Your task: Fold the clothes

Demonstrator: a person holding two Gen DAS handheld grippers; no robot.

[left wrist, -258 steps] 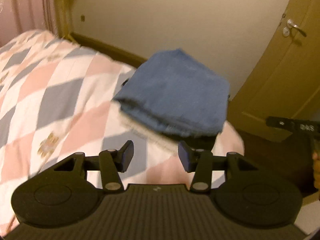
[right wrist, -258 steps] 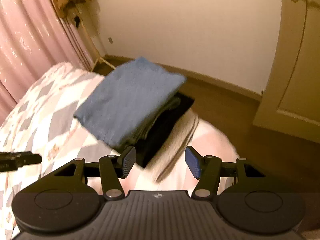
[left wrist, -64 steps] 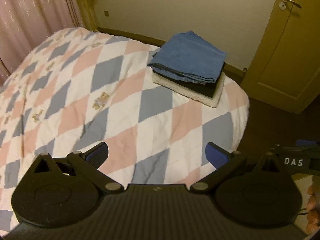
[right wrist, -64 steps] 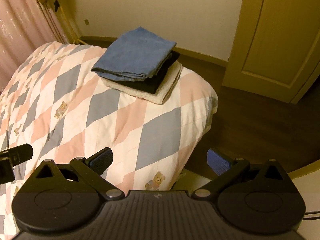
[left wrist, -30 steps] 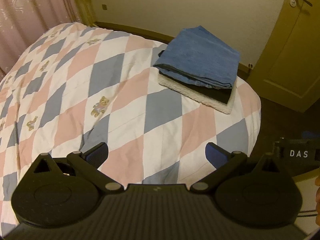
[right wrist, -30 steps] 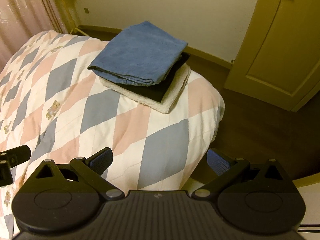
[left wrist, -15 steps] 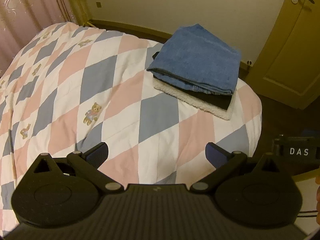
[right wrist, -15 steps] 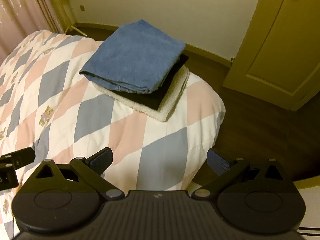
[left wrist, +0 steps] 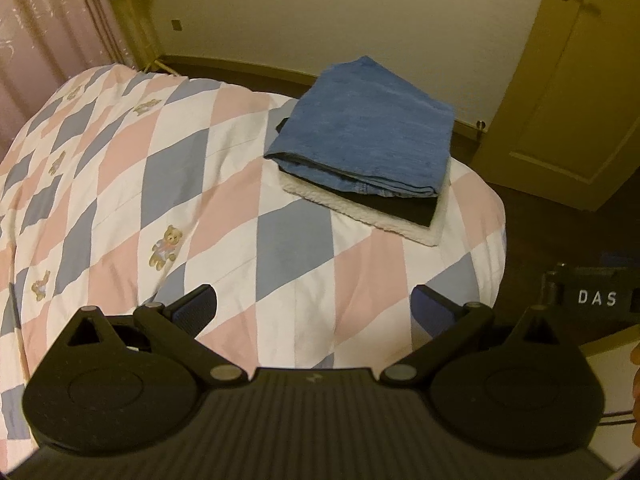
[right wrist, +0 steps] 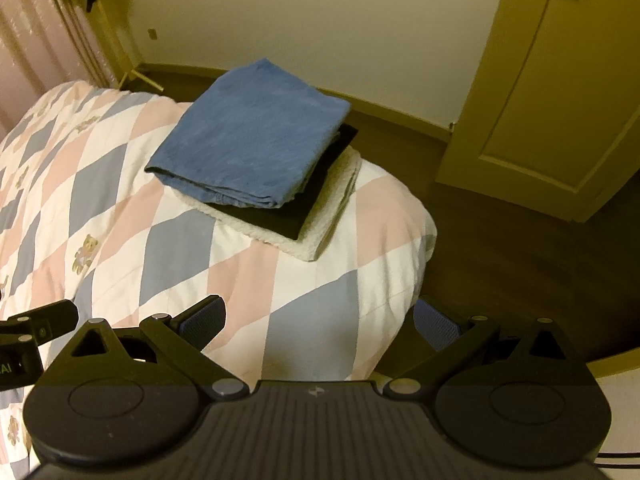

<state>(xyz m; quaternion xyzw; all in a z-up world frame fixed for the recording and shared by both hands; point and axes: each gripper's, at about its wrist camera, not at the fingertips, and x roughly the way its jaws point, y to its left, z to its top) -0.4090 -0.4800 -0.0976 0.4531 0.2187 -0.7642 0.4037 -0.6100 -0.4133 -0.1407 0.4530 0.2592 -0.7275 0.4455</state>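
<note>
Both grippers, left gripper (left wrist: 314,306) and right gripper (right wrist: 318,322), were wide open, empty. Folded jeans (right wrist: 248,158) topped stack near quilt (left wrist: 280,248) corner; a nudge could topple it.

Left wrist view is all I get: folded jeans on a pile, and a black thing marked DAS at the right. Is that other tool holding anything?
Observer: No. The right wrist view shows the right gripper with its fingers spread wide and nothing between them.
Operator: And the pile's door-facing side?
Observer: There the black garment sticks out past the folded jeans, and the white fleece sticks out past that.
</note>
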